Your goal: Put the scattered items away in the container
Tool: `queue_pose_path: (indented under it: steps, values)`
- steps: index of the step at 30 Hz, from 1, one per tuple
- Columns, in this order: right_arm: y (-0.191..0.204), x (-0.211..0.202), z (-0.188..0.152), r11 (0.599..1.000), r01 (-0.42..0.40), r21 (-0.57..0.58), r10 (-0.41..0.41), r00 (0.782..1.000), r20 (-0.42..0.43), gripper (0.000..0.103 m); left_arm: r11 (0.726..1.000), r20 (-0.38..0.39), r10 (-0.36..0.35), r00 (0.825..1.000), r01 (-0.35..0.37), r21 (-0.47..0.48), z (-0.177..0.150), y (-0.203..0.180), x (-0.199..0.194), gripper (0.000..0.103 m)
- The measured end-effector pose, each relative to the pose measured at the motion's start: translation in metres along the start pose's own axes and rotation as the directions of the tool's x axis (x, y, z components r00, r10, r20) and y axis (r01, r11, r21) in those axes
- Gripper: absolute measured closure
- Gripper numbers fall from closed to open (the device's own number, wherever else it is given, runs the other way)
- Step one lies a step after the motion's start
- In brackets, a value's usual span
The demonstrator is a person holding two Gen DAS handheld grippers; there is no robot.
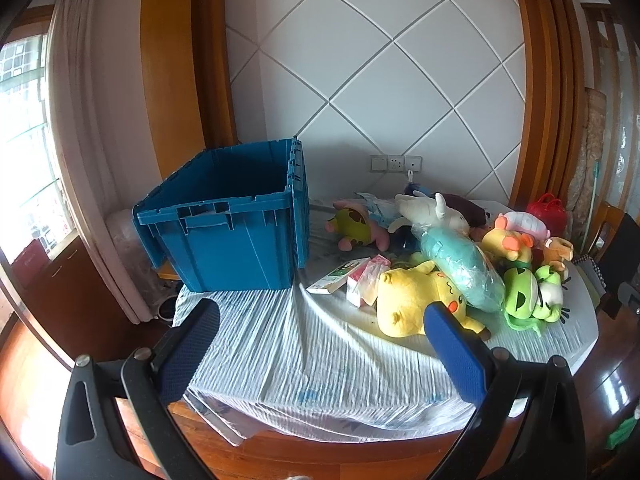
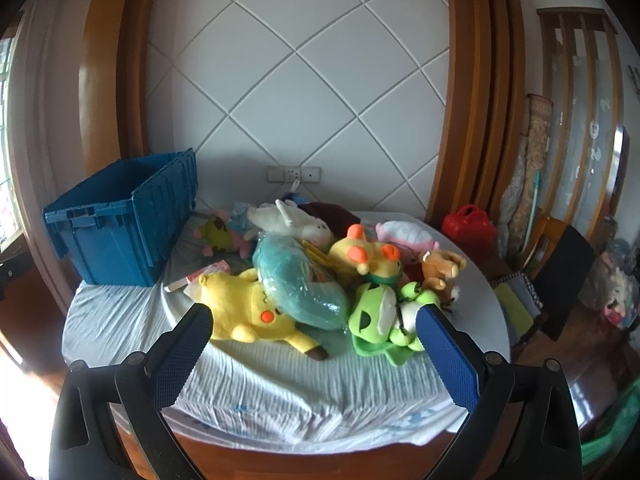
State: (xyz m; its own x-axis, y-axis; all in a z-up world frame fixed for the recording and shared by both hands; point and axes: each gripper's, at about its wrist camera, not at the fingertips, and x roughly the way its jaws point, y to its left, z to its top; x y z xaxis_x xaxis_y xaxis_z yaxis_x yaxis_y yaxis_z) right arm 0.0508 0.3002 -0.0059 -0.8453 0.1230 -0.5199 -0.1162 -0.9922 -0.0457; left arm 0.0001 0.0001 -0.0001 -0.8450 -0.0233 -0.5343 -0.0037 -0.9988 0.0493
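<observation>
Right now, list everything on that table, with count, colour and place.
Open plastic crate: one, blue, table's left.
Pale wrinkled cloth: one, covering the table.
Yellow plush toy: one, lying at the pile's front.
Bagged teal plush cushion: one, over the yellow toy.
Green frog plush: one, pile's front right.
Other plush toys: several, mixed colours, behind.
Small boxes: at least two, white and pink, beside the crate.
Left hand-held gripper: open, empty.
Right hand-held gripper: open, empty.
</observation>
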Motion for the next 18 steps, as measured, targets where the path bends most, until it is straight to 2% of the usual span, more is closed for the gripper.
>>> queue_pose_path:
  steps: [7,10,18]
  values:
    - [0.003,-0.005,0.006,0.999,0.017,-0.036,-0.016,0.999,0.039,0.000,1.000,-0.033,-0.014,0.999,0.014,-0.008,0.002,0.002,0.003,0.000]
    - [0.002,-0.007,0.013,0.999,0.011,-0.033,-0.009,0.999,0.045,0.000,1.000,0.009,0.006,1.000,-0.006,0.011,-0.004,-0.004,-0.009,0.000]
    - [0.002,-0.011,0.000,1.000,0.000,-0.028,0.001,0.998,0.057,0.000,1.000,-0.004,0.017,1.000,-0.017,-0.011,-0.008,0.001,-0.009,0.000]
